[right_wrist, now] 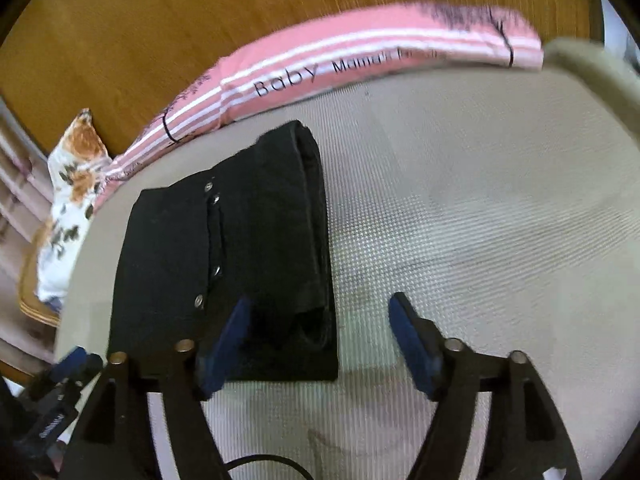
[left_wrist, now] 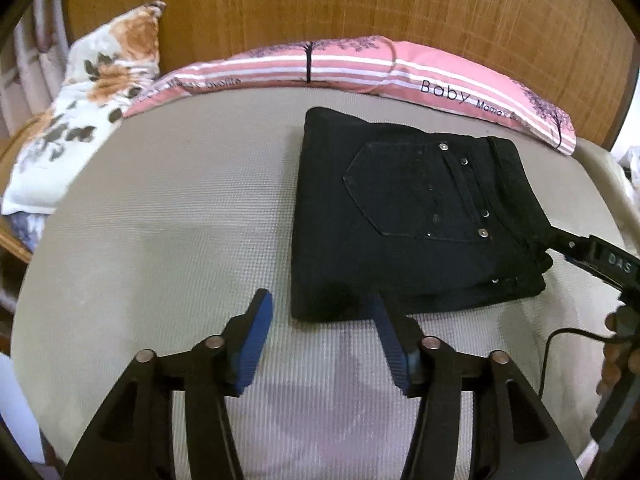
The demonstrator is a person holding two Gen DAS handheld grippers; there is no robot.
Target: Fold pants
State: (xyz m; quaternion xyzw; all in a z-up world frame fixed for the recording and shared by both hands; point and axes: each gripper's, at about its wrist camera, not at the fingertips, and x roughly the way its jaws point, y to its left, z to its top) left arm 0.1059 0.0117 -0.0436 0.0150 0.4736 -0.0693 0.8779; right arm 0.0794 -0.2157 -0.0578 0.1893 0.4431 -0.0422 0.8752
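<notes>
Black pants (left_wrist: 400, 216) lie folded into a compact rectangle on the beige bed sheet (left_wrist: 160, 220), a back pocket with metal rivets facing up. My left gripper (left_wrist: 320, 300) hovers open at the bundle's near left corner, its blue pads apart and pressing on nothing. In the right wrist view the pants (right_wrist: 240, 248) sit left of centre. My right gripper (right_wrist: 320, 300) is open over their near right corner, and the pads are off the cloth. The right gripper's tip (left_wrist: 592, 252) shows beside the waistband end. The left gripper (right_wrist: 72, 364) is at the lower left.
A pink striped pillow (left_wrist: 360, 64) printed "Baby" lies along the wooden headboard (left_wrist: 360, 0) behind the pants. A floral pillow (left_wrist: 92, 92) rests at the far left. A black cable (left_wrist: 560, 340) trails by the right hand. Bare sheet (right_wrist: 480, 220) stretches right of the pants.
</notes>
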